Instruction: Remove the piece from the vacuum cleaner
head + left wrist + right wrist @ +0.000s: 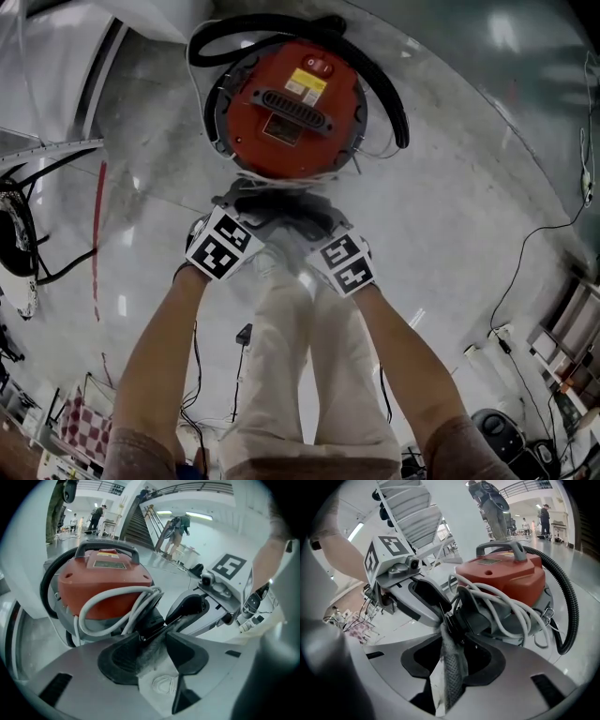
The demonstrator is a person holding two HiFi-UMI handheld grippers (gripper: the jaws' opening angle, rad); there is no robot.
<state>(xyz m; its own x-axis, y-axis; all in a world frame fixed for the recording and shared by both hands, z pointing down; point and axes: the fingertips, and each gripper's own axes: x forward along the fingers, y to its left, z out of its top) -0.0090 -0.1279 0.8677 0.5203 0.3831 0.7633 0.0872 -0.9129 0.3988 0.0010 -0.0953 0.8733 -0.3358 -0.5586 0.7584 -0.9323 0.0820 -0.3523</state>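
Note:
A red vacuum cleaner (292, 108) stands on the floor ahead, a black hose (384, 84) looped round it and a white cord (117, 602) wound at its near side. A grey mesh cloth piece (154, 656) hangs from the black fitting low on that side. In the left gripper view my left gripper (152, 639) is shut on this piece. In the right gripper view my right gripper (452, 639) pinches the same cloth (452, 667). Both grippers (248, 202) (314, 211) meet just below the vacuum, tips nearly touching.
The person's legs in light trousers (300, 375) stand right under the grippers. Thin cables (525, 262) trail across the pale floor at the right, and a red line (97, 234) runs at the left. A staircase (140, 524) and distant people show behind the vacuum.

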